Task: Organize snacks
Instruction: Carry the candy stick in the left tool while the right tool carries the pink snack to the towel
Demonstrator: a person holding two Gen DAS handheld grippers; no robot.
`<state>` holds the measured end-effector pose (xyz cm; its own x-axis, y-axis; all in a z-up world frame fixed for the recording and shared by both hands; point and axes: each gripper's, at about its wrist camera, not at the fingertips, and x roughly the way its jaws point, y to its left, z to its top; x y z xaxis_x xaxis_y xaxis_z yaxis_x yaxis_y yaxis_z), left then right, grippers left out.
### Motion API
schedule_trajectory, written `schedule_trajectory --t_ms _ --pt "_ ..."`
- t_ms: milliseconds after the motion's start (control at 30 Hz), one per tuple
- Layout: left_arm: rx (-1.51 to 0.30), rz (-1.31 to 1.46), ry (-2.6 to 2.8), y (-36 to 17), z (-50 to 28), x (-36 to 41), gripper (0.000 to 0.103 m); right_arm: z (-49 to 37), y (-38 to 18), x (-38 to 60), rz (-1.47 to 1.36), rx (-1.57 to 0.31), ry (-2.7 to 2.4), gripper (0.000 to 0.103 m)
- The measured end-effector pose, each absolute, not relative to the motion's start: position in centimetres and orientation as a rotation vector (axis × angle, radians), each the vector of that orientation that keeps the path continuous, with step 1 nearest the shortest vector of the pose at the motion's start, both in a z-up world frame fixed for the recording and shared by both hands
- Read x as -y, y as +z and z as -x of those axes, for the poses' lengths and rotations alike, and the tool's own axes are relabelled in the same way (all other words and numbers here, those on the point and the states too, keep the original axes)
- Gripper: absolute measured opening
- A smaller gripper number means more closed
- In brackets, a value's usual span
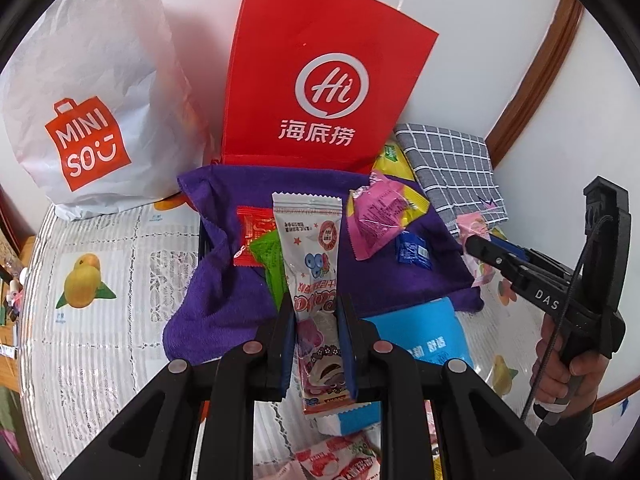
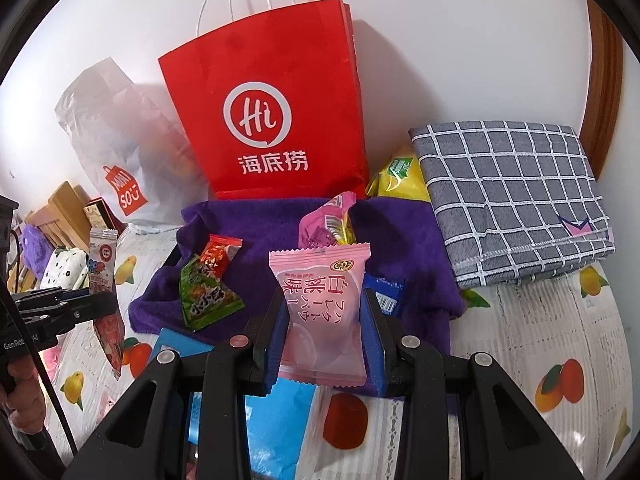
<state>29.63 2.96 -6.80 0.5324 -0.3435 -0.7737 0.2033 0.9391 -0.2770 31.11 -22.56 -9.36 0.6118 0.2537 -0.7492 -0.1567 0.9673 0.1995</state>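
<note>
Both grippers tilt down toward the purple towel point(image 2: 400, 220) at 12 o'clock: left gripper point(image 1: 316, 320) pinches a long white snack packet point(image 1: 310, 240), right gripper point(image 2: 326, 320) clamps a pink peach packet point(image 2: 320, 300).

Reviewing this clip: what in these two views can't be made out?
- Contents of the red bag and white bag: neither view looks inside.
- Container under the purple towel: draped over; only a dark edge shows.
- Blue packet: the left gripper, shut on a long white snack, covers part.
- Table under the right gripper, holding the pink snack: blocked.
</note>
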Motion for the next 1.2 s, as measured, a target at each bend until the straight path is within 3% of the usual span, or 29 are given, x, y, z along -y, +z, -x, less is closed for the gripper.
schedule_trajectory --t_ms 1200 --pt "-0.994 0.193 -0.317 -10.3 -38.3 -0.4 0.019 -35.7 -15.3 22.0 -0.113 -0.978 0.297 0.035"
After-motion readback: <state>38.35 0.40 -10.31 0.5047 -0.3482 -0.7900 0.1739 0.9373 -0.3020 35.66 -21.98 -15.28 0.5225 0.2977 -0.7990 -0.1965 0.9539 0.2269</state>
